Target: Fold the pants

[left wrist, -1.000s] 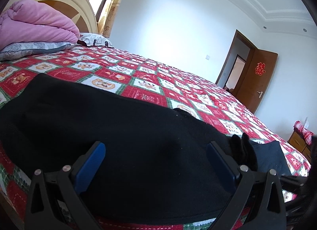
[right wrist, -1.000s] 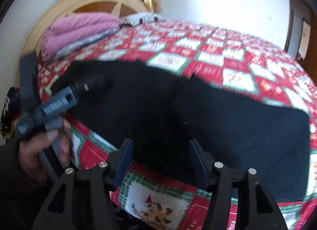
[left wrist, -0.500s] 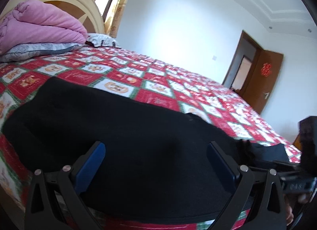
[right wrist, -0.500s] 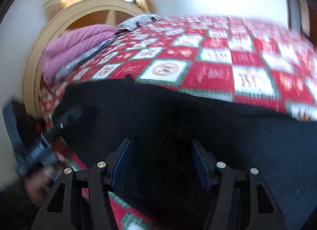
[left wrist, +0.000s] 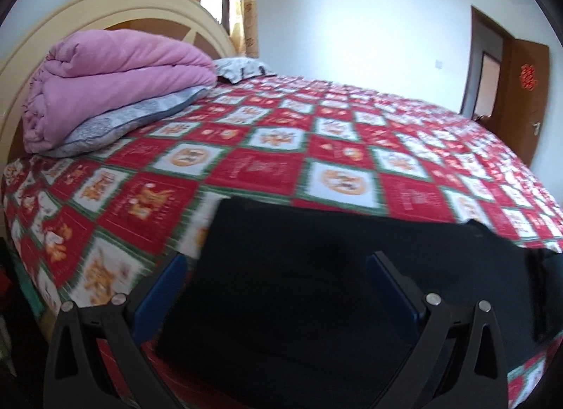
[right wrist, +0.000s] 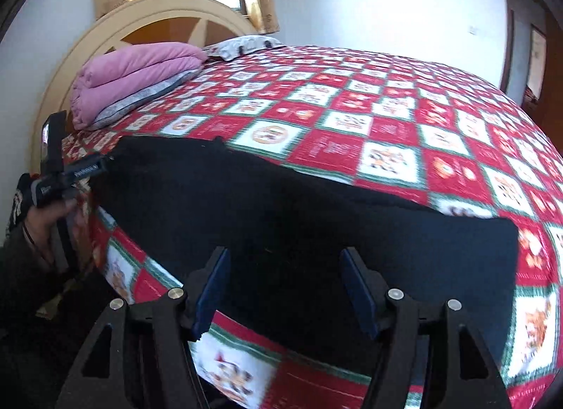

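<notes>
Black pants (right wrist: pixel 267 205) lie flat along the near edge of the bed; they also show in the left wrist view (left wrist: pixel 316 268). My left gripper (left wrist: pixel 278 289) is open and empty, hovering over the pants' left end. It appears at the left of the right wrist view (right wrist: pixel 70 173), beside that end of the pants. My right gripper (right wrist: pixel 285 282) is open and empty, just above the near edge of the pants' middle.
The bed has a red, white and green patchwork quilt (right wrist: pixel 404 120). A folded pink blanket (left wrist: pixel 116 81) on a grey pillow (left wrist: pixel 133 117) sits by the cream headboard (right wrist: pixel 158 18). A brown door (left wrist: pixel 520 92) stands at the right.
Both grippers have pulled back from the pants. The left one has shifted toward the pants' left end, so quilt now shows beside it. The pants lie still.
</notes>
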Demonstrator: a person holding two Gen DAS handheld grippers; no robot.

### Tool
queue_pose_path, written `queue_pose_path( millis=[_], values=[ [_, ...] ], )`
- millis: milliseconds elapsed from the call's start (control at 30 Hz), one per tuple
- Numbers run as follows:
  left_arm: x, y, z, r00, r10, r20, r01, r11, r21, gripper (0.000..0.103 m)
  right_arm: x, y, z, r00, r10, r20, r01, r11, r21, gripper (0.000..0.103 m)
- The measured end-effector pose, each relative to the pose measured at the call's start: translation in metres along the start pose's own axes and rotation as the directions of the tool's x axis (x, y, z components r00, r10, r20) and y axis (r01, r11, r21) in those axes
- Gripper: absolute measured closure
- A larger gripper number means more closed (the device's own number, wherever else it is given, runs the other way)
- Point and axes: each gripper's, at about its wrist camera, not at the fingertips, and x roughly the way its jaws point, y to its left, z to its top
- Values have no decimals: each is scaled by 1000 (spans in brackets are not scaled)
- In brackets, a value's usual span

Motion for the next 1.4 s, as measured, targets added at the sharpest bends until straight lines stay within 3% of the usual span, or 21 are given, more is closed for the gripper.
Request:
queue_pose_path(
  millis=[133, 200, 533, 633, 767, 967, 1133, 1300, 1400],
  values=[
    [20, 14, -4, 998, -19, -67, 17, 999, -31, 0, 11, -21, -10, 1000, -17, -21, 19, 996, 90, 37],
    [30, 20, -10, 993, -67, -93, 61, 996, -64, 0, 18, -25, -14, 999, -15, -43, 19, 994, 107, 37],
    [34, 26, -6, 978, -187, -90, 185, 982, -33, 1, 19, -24, -18, 999, -30, -22, 32, 995, 91, 37],
    [34, 34, -3, 970, -229, -86, 225, 973, -50, 7, 19, -24, -19, 999, -32, -20, 34, 995, 90, 37],
    [33, 57, 0, 956, -283, -80, 271, 954, -131, 27, 19, -21, -20, 999, -43, -17, 44, 996, 71, 37],
    [30, 42, -4, 977, -195, -90, 193, 981, -32, 29, 19, -20, -20, 999, -47, -16, 48, 997, 64, 37],
    [28, 48, -5, 972, -215, -91, 209, 975, -71, 40, 20, -19, -21, 999, -51, -14, 51, 997, 61, 37],
    [24, 39, -5, 984, -160, -83, 161, 987, 9, 40, 20, -17, -22, 998, -59, -11, 60, 997, 46, 37],
    [27, 44, -8, 974, -206, -89, 204, 978, -30, 46, 21, -17, -22, 998, -62, -11, 62, 997, 43, 37]
  ],
)
